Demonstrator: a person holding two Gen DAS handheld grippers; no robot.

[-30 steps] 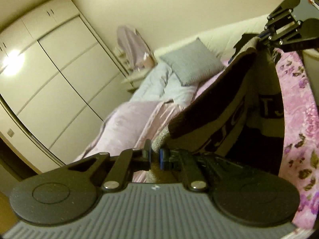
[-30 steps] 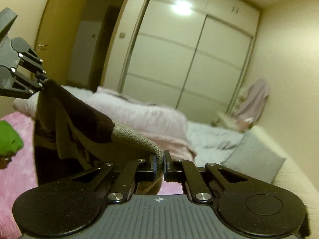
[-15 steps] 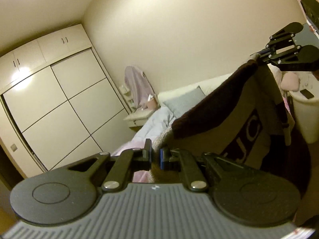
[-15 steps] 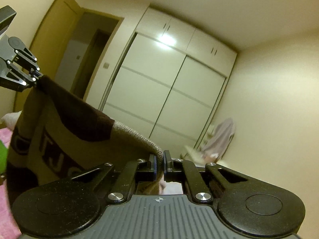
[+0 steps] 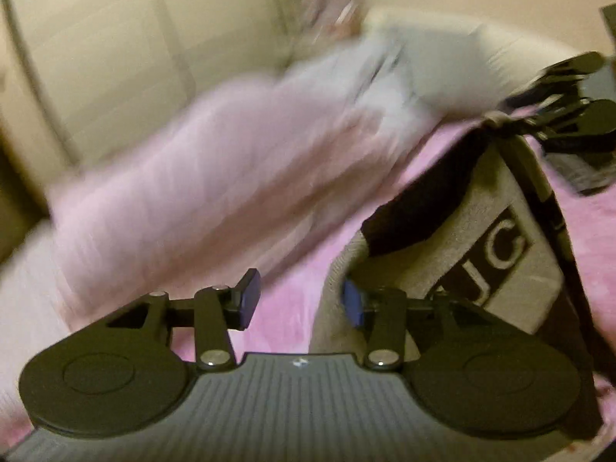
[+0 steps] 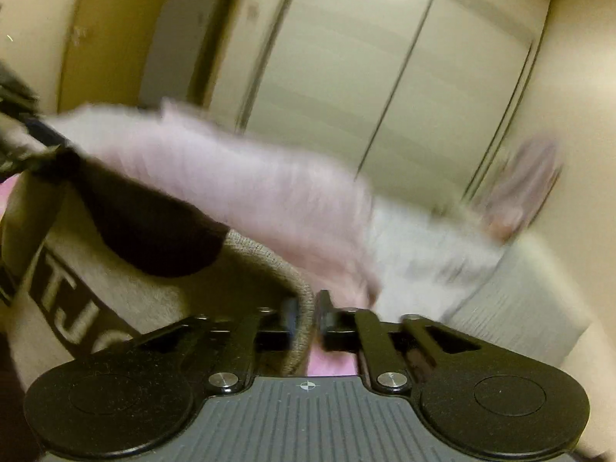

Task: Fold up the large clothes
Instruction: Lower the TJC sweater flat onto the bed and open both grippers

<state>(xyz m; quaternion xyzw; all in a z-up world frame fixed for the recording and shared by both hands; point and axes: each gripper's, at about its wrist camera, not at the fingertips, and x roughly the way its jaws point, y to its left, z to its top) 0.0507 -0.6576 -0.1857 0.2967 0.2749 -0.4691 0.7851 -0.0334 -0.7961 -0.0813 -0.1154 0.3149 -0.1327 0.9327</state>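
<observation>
A grey-beige knit sweater [image 5: 492, 208] with dark brown panels and the letters "TJC" hangs over the pink bed sheet [image 5: 292, 269]. My left gripper [image 5: 301, 302] is open, its blue pads [image 5: 249, 298] wide apart. The ribbed hem rests against the right pad only. At the upper right of the left wrist view, my right gripper [image 5: 516, 113] pinches the sweater's far corner. In the right wrist view, the right gripper [image 6: 309, 315] is shut on the ribbed hem of the sweater [image 6: 127, 292]. The left gripper [image 6: 19, 146] is a blurred dark shape at the left edge.
A pale pink duvet [image 5: 200, 177] lies bunched across the bed, with a grey pillow [image 5: 442, 65] and white headboard beyond. White wardrobe doors [image 6: 385, 77] fill the far wall, and a doorway [image 6: 169, 46] stands to their left. A garment [image 6: 527, 184] hangs in the corner. Both views are motion-blurred.
My left gripper has opened and let go of the hem. Both cameras have swung down from the ceiling and walls toward the bed. The right gripper keeps its hold.
</observation>
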